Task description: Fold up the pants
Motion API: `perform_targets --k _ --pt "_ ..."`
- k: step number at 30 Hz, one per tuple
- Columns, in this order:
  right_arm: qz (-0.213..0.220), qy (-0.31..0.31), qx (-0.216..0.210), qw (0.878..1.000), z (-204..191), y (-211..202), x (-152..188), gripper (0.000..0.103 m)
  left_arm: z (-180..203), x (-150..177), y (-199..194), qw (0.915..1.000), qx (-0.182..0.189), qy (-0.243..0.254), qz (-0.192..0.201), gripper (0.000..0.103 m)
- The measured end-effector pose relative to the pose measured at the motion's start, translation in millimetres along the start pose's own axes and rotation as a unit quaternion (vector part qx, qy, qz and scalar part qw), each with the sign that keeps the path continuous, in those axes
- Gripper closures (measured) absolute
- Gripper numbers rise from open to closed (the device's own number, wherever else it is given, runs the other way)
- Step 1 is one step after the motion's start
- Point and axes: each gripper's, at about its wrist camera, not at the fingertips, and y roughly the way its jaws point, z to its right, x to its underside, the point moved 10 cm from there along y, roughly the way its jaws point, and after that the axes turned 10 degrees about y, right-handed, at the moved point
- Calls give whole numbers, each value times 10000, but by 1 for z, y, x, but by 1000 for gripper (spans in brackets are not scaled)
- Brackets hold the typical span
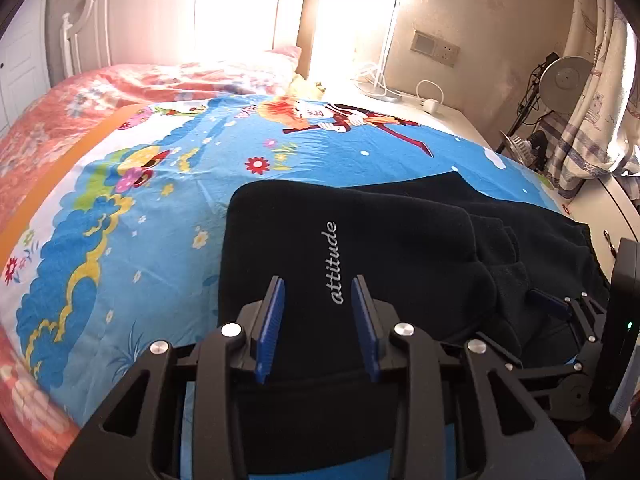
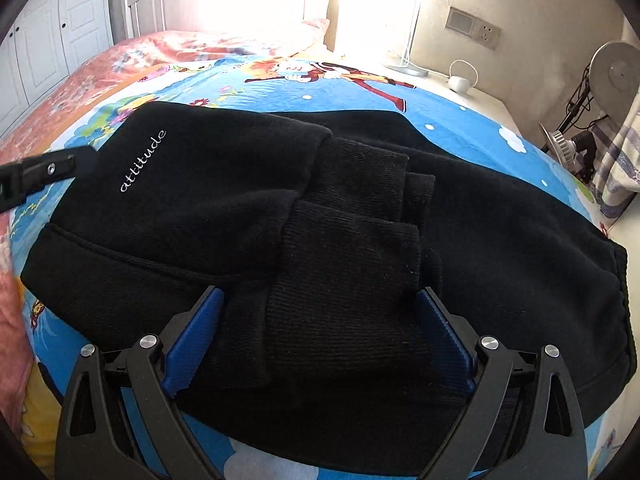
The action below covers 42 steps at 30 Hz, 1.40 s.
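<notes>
Both grippers, left [image 1: 318,292] and right [image 2: 320,300], released over folded black pants [image 2: 360,208]
Fingers spread, gripping nothing; pants lie on cartoon bedsheet [image 1: 160,200]

Black fleece pants [image 2: 304,216], folded, cuffs on top, "attitude" lettering

One pair of black pants [image 2: 500,220] is seen, folded over on itself, with two ribbed cuffs [image 2: 344,280] counted on top and one embroidered word [image 2: 143,161] on the fabric. One cartoon-printed sheet [image 1: 168,184] is spread beneath it. Two grippers are counted: the left gripper [image 1: 318,322] and the right gripper [image 2: 320,340], each with two blue fingers [image 1: 270,332] set apart. One white lamp [image 2: 412,32], one fan [image 2: 614,74] and one wall switch plate [image 1: 434,48] are counted behind.
</notes>
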Motion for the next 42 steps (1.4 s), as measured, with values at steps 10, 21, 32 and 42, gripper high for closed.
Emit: perform_targets --k 10,21,32,42 --pt "-111 135 -169 9997 0 4 1 11 -42 -44 68 9983 -161 183 -531 82" --pt "-85 148 -146 9997 1 4 0 11 -34 -65 71 9991 -153 132 -377 79" --pt "-69 137 -144 9998 2 4 1 11 -31 -50 73 9990 -129 -35 -434 67" --pt "-13 40 -34 10000 2 -6 -8 11 -45 43 19 9962 -513 -590 -372 59"
